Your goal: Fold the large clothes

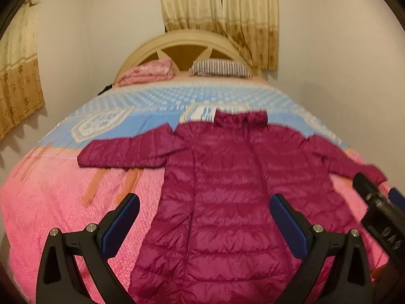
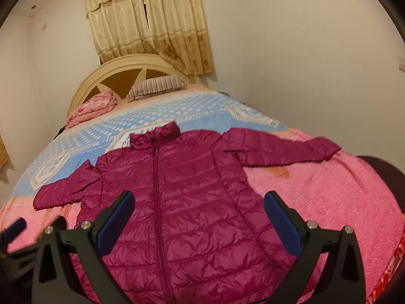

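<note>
Flat—jacket [image 2: 182,202] spread on bed [image 2: 316,197].

The bedsheet [image 2: 111,139] print perhaps reads "Love", too blurred.

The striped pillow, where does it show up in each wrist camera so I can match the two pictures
Left wrist view: the striped pillow lies top centre, against the headboard's right half.
Right wrist view: the striped pillow lies upper left of centre, against the headboard.
Shared landmark: the pink folded blanket lies just left of it in both.
</note>
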`<state>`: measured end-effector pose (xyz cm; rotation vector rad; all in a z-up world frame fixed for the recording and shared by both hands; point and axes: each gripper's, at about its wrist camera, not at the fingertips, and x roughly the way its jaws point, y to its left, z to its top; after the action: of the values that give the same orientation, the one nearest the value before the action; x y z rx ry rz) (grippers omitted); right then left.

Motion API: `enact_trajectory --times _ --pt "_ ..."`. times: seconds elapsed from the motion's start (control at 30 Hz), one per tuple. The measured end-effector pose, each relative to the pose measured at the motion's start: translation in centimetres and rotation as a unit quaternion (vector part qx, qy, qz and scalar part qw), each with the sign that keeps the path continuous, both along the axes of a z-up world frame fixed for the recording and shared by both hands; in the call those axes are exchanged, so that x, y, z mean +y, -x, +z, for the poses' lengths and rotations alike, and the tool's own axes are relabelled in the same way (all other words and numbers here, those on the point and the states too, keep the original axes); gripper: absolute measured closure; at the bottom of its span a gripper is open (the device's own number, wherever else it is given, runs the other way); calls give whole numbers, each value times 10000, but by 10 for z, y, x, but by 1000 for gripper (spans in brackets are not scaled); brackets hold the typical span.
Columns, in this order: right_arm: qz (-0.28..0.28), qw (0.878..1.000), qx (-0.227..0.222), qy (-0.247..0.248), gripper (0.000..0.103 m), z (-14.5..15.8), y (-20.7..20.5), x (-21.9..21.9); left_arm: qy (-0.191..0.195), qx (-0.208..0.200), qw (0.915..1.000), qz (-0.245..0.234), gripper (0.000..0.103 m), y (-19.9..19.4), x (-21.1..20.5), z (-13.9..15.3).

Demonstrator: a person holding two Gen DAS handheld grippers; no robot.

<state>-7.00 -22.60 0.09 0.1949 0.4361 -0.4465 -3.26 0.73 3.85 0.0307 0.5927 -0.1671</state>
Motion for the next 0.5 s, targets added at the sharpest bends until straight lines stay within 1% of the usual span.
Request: enact_trajectory --times 0.1,0.23,0.33,0.5 --pt "-84 9994 -229 224 0 15 10 5 164 -319 9993 48 1 12 4 25" --pt "-100 9978 -409 506 0 31 20 16 85 -694 9975 60 1 29 2 51" --pt "-70 9974 -422 582 0 39 26 20 63 -732 9973 -30 1 42 1 61" --pt "-147 9968 -545 558 0 51 43 18 29 -786 9969 23 1 63 3 68"
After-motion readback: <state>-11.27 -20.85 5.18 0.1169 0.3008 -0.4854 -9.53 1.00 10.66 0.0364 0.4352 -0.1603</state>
